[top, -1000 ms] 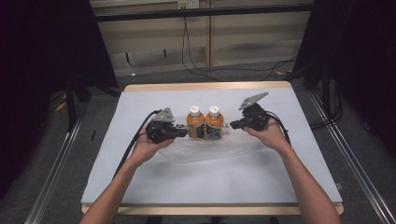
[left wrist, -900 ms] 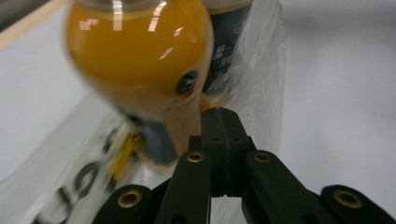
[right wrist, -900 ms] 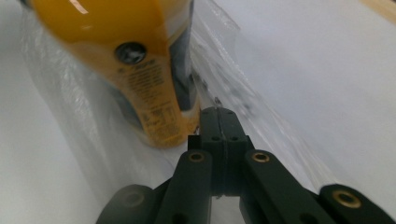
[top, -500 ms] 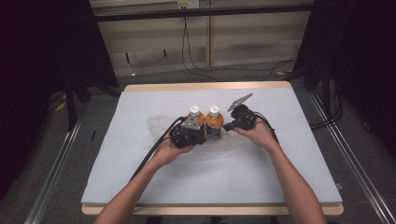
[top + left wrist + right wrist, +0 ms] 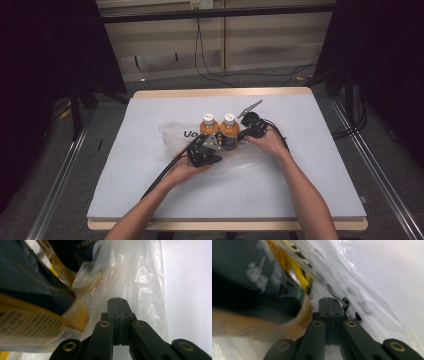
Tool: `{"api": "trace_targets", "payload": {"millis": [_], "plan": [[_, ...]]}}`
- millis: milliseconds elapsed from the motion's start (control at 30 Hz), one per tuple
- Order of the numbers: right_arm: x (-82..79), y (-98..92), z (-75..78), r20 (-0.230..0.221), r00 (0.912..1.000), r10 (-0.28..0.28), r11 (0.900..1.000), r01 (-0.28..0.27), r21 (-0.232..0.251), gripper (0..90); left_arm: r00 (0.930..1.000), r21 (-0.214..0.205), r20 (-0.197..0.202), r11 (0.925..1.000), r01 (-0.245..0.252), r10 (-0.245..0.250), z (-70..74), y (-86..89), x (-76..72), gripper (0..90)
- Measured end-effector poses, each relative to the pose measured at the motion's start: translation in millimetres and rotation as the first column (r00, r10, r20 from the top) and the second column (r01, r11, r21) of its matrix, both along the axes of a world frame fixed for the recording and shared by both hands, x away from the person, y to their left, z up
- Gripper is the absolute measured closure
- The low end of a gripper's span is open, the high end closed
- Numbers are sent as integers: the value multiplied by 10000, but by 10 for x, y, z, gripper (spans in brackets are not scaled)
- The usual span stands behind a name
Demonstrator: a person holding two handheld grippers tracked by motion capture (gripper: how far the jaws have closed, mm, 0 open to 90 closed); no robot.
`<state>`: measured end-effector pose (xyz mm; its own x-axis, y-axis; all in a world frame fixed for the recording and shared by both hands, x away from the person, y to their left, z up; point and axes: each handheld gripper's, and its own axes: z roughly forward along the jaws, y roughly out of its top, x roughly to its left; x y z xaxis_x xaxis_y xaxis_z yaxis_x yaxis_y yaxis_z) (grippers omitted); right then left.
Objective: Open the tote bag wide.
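Two orange drink bottles with white caps, one [image 5: 208, 128] left of the other [image 5: 229, 128], stand side by side on a crumpled clear plastic bag [image 5: 172, 133] at the table's middle. My left gripper [image 5: 215, 145] is low at the front of the left bottle, jaws shut. In its own view the left gripper [image 5: 117, 299] lies on the bag film [image 5: 140, 277], beside a dark and yellow bottle label [image 5: 37, 315]. My right gripper [image 5: 241, 135] is pressed to the right bottle's right side. Its view shows the right gripper [image 5: 330, 299] shut against the film [image 5: 367, 307], next to the label [image 5: 249, 277].
A white mat [image 5: 325, 175] covers the table, with a wooden edge at front and back. Black cables [image 5: 220, 75] run on the floor behind the table. Metal rails [image 5: 60, 175] flank both sides, and each gripper's cable trails back along the forearm.
Both hands have come inward and down to the bottles. The left gripper has swung from the left of the bottles to their front base. The right gripper has closed in on the right bottle.
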<state>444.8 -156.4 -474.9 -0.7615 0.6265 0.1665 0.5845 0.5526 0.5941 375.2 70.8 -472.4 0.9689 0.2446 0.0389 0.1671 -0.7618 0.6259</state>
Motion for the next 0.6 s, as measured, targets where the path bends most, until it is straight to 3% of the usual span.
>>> {"api": "trace_targets", "payload": {"millis": [100,167,300,367,433,467,567,600], "plan": [[48,8,0,-74,9999,-74,10000,74,-19,900,9995,-405,-317,9992,-39,26,-29,44,-11,900],[94,44,16,-20,9999,-162,9994,161,-319,900,9989,-558,-476,9984,-51,24,-38,61,-22,900],[162,121,17,81,9993,-353,9986,356,-396,900,9971,-582,-732,9981,178,-220,-33,97,-71,900],[187,127,4,49,9987,-500,9985,501,-221,900,9973,-433,-687,9988,246,-276,-24,120,-102,900],[216,116,-9,-54,9977,-679,9977,679,-7,900,9959,-576,-850,9980,277,-326,-32,141,-141,900],[229,118,-11,-89,9969,-787,9969,787,19,900,9957,-813,-861,9963,266,-336,-49,148,-161,900],[264,150,-10,50,9955,-943,9955,943,-99,900,9944,-749,-911,9961,471,-539,-40,163,-206,900],[276,159,-10,110,9957,-916,9957,917,-131,900,9959,-733,-752,9963,448,-503,-36,157,-227,900]]}}
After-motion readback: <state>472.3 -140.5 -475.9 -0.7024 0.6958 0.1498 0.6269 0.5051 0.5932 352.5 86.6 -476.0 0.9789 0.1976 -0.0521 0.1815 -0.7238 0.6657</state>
